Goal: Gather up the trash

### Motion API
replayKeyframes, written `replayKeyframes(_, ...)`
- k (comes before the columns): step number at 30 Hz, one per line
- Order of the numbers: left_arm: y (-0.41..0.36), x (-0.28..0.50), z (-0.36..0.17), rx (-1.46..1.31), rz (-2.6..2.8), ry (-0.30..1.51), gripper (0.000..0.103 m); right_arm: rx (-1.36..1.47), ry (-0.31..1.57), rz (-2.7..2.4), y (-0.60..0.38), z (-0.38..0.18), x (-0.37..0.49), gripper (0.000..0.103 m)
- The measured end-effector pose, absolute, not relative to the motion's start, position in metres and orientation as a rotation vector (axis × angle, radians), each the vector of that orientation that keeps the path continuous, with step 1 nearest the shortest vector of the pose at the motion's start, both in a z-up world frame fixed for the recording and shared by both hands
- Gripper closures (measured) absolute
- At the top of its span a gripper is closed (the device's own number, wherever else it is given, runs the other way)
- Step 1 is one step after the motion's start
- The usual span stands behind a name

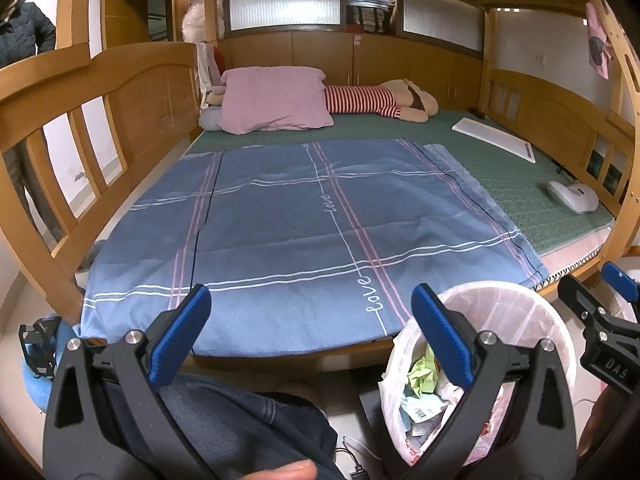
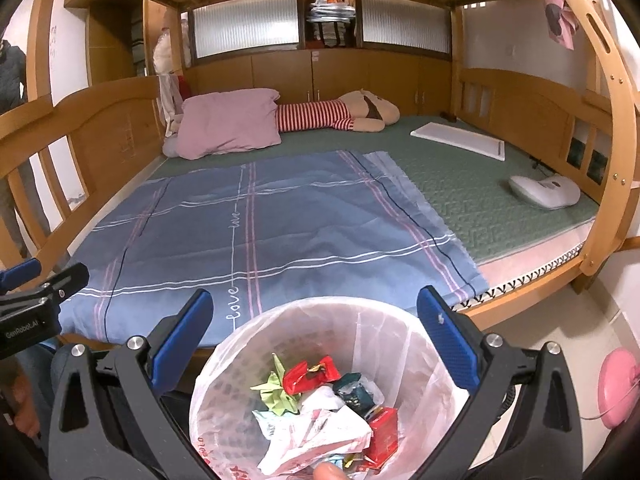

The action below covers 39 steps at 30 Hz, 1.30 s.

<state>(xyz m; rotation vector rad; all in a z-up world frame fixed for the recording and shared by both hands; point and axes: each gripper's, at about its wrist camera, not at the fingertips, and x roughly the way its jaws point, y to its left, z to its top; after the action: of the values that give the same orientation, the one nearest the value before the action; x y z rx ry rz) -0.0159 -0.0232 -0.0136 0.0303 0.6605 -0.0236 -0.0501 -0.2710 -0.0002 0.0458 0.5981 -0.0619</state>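
Jaws apart on both: we're holding the right gripper (image 2: 314, 336) empty over the bin (image 2: 404, 336), left gripper (image 1: 310, 332) empty at the bed's (image 1: 560, 200) near edge.

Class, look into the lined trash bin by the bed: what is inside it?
Inside the trash bin: crumpled white paper, a green paper scrap, red wrappers and a red box. Anything beneath that pile, and the bin's bottom, is covered.

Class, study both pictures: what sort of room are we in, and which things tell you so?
Most likely a bedroom: a wooden bunk bed with a blue quilt, a pink pillow and a striped stuffed doll. A lined trash bin stands at its foot.
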Motion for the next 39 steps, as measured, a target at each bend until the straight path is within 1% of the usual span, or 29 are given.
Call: replayKeyframes(39, -0.0316, -0.0149, -0.0169, 0.038, -0.035, 0.663, 0.003, 0.05, 0.601, -0.077, -0.2754, -0.003, -0.0457, 0.003)
